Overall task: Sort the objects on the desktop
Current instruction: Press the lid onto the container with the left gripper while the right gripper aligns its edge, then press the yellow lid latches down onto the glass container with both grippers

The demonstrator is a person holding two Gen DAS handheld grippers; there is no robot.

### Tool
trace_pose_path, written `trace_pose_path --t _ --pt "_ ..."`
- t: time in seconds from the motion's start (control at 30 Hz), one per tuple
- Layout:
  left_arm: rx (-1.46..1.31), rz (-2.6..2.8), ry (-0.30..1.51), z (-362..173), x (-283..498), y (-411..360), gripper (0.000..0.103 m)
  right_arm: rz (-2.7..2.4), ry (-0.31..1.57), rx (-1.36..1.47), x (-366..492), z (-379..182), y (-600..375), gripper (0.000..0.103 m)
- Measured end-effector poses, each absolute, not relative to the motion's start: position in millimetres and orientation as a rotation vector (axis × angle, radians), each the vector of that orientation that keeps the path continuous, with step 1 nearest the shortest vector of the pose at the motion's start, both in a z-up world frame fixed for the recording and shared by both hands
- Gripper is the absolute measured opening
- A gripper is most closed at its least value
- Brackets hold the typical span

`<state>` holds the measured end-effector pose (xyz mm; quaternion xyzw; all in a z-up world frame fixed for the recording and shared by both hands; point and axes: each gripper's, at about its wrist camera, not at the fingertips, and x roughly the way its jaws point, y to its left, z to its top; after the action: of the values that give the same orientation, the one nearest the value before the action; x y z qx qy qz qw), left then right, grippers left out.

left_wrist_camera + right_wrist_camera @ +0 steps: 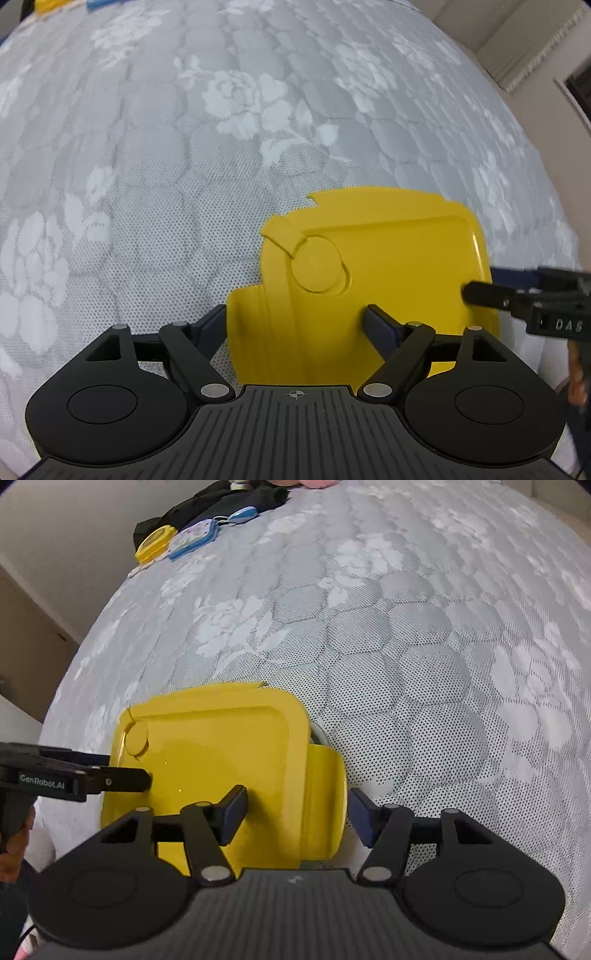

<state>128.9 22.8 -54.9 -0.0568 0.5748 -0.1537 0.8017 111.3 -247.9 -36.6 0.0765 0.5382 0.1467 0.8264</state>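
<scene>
Grey flowered bedcover (221, 147) carries a yellow lidded box (369, 266) at lower centre; left gripper (295, 321) and right gripper (295, 808) straddle its side clasps, jaws apart, probably to work them.

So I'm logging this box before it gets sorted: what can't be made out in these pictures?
- What the yellow box holds: both views, its shut lid covers it.
- Its near edge: both views, the gripper bodies cover it.
- The small far items: right wrist view, too small to name; left wrist view, cut off by the top edge.
- Whether either gripper's pads touch the box: unclear.
</scene>
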Motion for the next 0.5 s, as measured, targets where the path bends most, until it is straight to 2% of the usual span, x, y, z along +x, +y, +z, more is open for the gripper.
trace_pose_path --t 0.07,0.17,0.23,0.27,0.5 --pt "-0.171 -0.314 1.235 -49.4 126.5 31.4 0.079 0.311 1.142 0.141 111.0 -32.6 -246.5 0.061" --pt "-0.268 -0.275 1.211 -34.7 122.6 49.2 0.079 0.277 1.070 0.095 106.2 -18.4 -247.9 0.050" --pt "-0.280 -0.275 1.160 -20.6 118.9 54.2 0.078 0.253 1.002 0.066 102.4 -7.1 -248.1 0.033" --pt "-0.283 -0.289 1.144 -15.2 117.2 54.2 0.078 0.253 0.982 0.034 101.6 -3.2 -245.5 0.031" --pt "-0.193 -0.286 1.212 -38.4 122.8 32.9 0.076 0.280 1.047 -0.044 103.9 -20.1 -226.0 0.031"
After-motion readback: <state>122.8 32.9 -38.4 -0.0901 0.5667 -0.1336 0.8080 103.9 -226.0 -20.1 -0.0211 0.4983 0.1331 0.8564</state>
